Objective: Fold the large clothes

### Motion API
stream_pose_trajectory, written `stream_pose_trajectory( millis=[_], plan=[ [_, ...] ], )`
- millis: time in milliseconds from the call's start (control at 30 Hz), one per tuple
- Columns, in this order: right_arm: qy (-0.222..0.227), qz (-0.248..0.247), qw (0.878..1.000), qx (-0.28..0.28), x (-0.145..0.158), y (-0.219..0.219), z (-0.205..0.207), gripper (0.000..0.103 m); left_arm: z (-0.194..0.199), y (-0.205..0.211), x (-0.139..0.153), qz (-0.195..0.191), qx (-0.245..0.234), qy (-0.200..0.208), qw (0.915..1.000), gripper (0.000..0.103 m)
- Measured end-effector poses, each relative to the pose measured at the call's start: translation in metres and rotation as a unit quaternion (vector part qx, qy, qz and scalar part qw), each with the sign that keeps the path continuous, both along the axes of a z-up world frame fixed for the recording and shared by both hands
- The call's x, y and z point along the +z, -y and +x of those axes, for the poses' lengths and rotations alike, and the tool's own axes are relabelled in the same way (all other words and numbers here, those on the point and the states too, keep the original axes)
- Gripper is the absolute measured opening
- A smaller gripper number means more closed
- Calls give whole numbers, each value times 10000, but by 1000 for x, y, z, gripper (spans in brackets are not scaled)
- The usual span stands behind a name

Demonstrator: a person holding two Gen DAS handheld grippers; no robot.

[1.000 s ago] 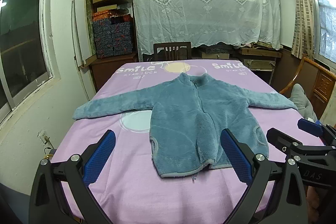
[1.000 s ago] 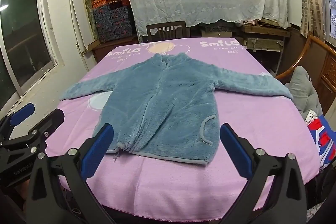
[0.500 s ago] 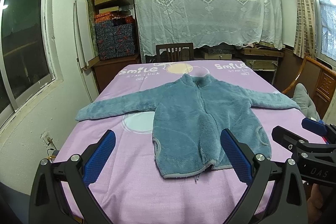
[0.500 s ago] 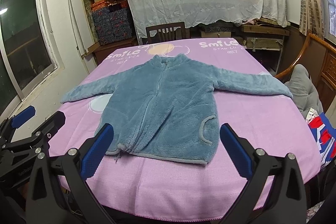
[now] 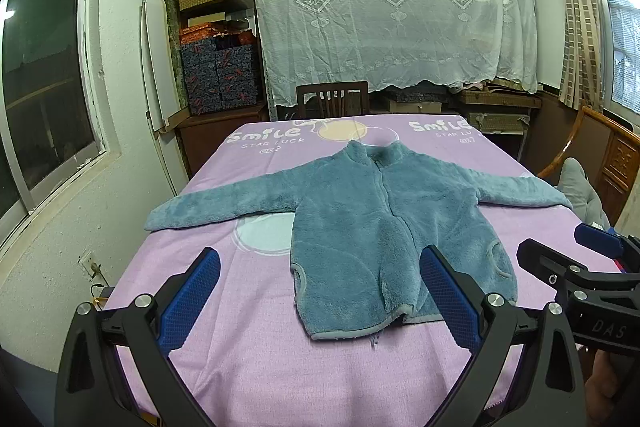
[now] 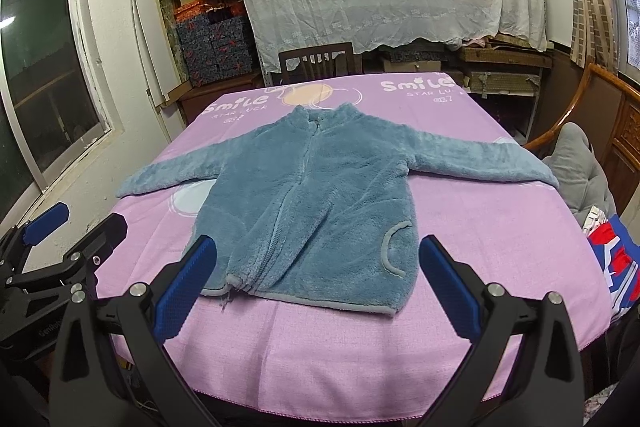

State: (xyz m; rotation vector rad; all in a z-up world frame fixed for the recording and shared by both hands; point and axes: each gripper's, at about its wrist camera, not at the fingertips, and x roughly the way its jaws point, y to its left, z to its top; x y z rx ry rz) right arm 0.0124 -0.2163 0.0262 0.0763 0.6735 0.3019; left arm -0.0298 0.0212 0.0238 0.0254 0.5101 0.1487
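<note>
Hovering with jaws wide and empty, the left gripper (image 5: 320, 291) and right gripper (image 6: 318, 277) face a blue fleece jacket (image 5: 384, 227) spread flat on the tabletop (image 5: 248, 307) ahead; pinching each sleeve cuff cleanly should start a tidy fold.

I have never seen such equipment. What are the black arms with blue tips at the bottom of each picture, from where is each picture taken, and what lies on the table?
The black arms are two hand-held grippers; a person carries one in each hand. Each gripper has two fingers with blue pads and a small wide-angle camera looking forward along them.

One picture comes from the left gripper, the other from the right gripper. Each camera also catches the other gripper at its edge.

A blue fleece jacket lies flat on the table, which is covered with a purple cloth. The jacket is zipped, its front up, its sleeves spread to both sides.

Both grippers are open and hold nothing. They hover at the near edge of the table, apart from the jacket.
</note>
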Motion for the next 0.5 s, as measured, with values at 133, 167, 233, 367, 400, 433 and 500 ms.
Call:
stream_pose_trajectory(
  millis=[133, 167, 233, 367, 400, 433, 500],
  plan=[
    [-3, 4, 10000, 2, 0, 0, 1, 99, 0, 0, 0, 4, 0, -2, 10000, 100],
    [2, 7, 10000, 3, 0, 0, 1, 99, 0, 0, 0, 4, 1, -2, 10000, 100],
    [6, 6, 10000, -4, 0, 0, 1, 99, -1, 0, 0, 5, 0, 0, 10000, 100],
    [2, 13, 10000, -10, 0, -1, 1, 99, -1, 0, 1, 4, 4, -5, 10000, 100],
    [1, 11, 10000, -10, 0, -1, 1, 99, -1, 0, 1, 0, 3, -6, 10000, 100],
    [0, 11, 10000, -11, 0, -1, 1, 99, -1, 0, 1, 2, -1, -5, 10000, 100],
    [5, 12, 10000, -13, 0, -1, 1, 99, -1, 0, 1, 5, 2, -3, 10000, 100]
  ],
)
